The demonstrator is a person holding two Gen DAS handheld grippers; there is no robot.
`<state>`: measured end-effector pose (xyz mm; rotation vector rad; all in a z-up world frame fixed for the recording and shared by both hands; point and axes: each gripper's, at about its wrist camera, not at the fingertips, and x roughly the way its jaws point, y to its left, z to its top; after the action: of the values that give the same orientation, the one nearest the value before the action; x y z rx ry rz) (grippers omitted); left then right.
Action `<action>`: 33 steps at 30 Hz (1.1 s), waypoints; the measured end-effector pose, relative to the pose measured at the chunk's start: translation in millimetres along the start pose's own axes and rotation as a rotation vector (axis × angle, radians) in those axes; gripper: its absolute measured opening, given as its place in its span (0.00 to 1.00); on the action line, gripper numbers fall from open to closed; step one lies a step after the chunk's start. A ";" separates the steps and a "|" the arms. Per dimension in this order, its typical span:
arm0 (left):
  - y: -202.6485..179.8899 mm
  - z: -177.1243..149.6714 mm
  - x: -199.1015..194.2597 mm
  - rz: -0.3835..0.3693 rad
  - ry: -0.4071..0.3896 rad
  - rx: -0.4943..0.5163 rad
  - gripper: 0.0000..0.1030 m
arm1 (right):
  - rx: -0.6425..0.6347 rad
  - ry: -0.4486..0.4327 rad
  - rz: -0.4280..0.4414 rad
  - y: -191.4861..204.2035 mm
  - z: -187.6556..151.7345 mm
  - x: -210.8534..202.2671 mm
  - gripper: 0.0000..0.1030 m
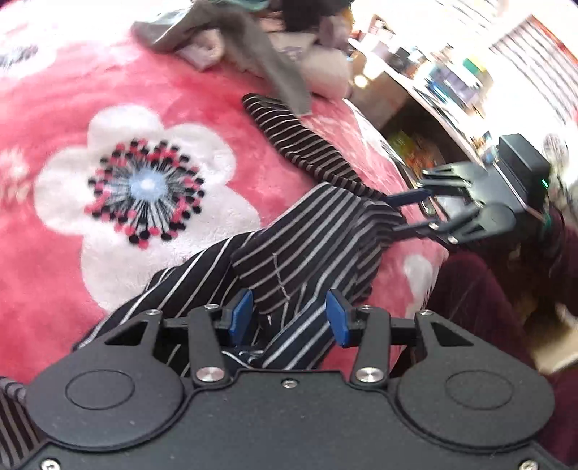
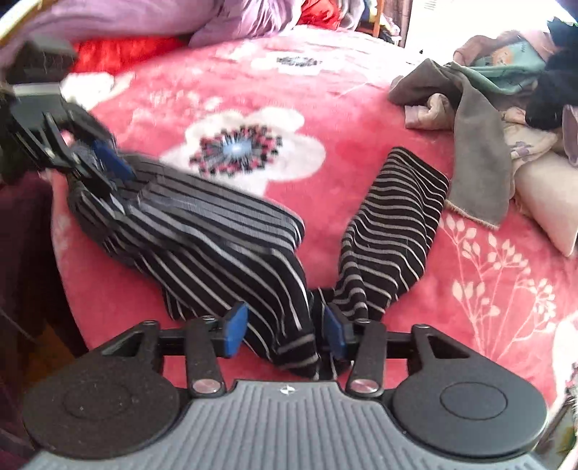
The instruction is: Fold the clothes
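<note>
A black garment with thin grey stripes (image 1: 318, 235) lies bunched across the pink flowered blanket (image 1: 72, 108). One narrow striped part (image 2: 393, 217) stretches away towards a clothes pile. My left gripper (image 1: 289, 318) has a fold of the striped cloth pinched between its blue pads at one end of the garment; in the right wrist view the left gripper (image 2: 104, 173) sits at the far left on that end. My right gripper (image 2: 285, 330) stands with its jaws apart, and the cloth runs between them, resting against the right pad. The right gripper (image 1: 404, 213) shows its fingers spread at the garment's other end.
A heap of grey, beige and patterned clothes (image 2: 477, 108) lies on the blanket beyond the striped part. Purple bedding (image 2: 144, 18) lines the far side. The bed's edge drops off near a person's dark red clothing (image 1: 487, 289). Cluttered shelves (image 1: 451, 79) stand behind.
</note>
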<state>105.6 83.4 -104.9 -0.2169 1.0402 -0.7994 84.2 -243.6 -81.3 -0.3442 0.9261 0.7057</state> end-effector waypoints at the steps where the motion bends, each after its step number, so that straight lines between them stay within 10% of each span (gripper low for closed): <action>1: 3.2 0.7 5.3 -0.010 0.019 -0.035 0.43 | 0.009 -0.008 0.005 -1.7 1.3 -1.1 0.51; 7: 18.3 -13.7 25.4 -0.036 0.077 -0.205 0.38 | 0.037 0.053 0.036 -13.7 10.8 27.6 0.49; 9: 19.8 -19.8 24.1 -0.077 0.068 -0.237 0.34 | 0.041 0.075 0.067 -16.0 9.2 37.2 0.27; 17: 31.3 -20.7 20.4 -0.131 0.045 -0.317 0.34 | 0.011 0.059 0.104 -10.3 3.4 35.5 0.17; 21: 9.2 -16.2 12.2 -0.058 0.026 -0.208 0.12 | 0.001 0.043 0.068 -10.6 3.2 30.4 0.14; 33: -100.9 45.9 -127.5 0.260 -0.332 0.257 0.08 | -0.102 -0.209 -0.074 4.4 57.2 -71.3 0.12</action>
<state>61.8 89.9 58.1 0.0078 0.6292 -0.6265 87.3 -237.5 9.9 -0.3847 0.6776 0.7074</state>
